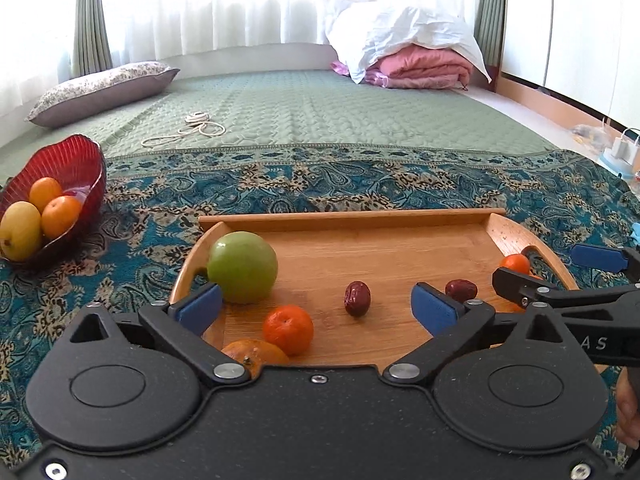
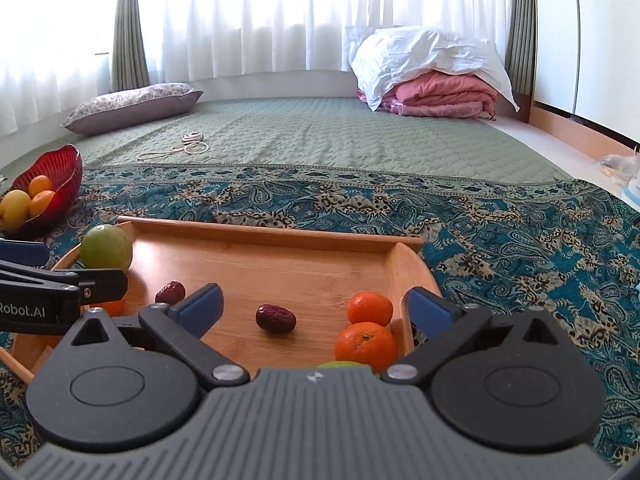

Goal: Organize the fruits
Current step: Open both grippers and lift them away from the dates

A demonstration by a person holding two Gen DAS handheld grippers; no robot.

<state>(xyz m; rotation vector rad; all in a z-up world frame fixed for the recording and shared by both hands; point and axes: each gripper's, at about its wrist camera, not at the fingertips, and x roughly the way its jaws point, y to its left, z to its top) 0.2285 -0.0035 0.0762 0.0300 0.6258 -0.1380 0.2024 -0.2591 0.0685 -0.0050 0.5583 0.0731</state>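
Observation:
A wooden tray [image 1: 348,216] lies on a patterned cloth. On it are a green apple [image 1: 242,266], a tangerine [image 1: 288,330], an orange [image 1: 254,354] half hidden under my gripper, and two red dates [image 1: 357,298] [image 1: 461,290]. My left gripper [image 1: 316,307] hangs open over the tray's near left part, holding nothing. My right gripper [image 2: 316,307] is open and empty over the tray's right side, with one date [image 2: 276,317] ahead of it. Two tangerines [image 2: 369,308] [image 2: 365,346] sit by its right finger. A red bowl [image 1: 76,148] at far left holds two oranges and a yellow fruit [image 1: 20,230].
The blue patterned cloth [image 2: 520,232] covers the near end of a green quilted bed [image 1: 320,112]. A flowered pillow [image 1: 104,88], a coiled cord [image 1: 196,128] and a pink folded quilt [image 1: 424,68] under white bedding lie farther back. Small items [image 1: 620,152] sit at the right edge.

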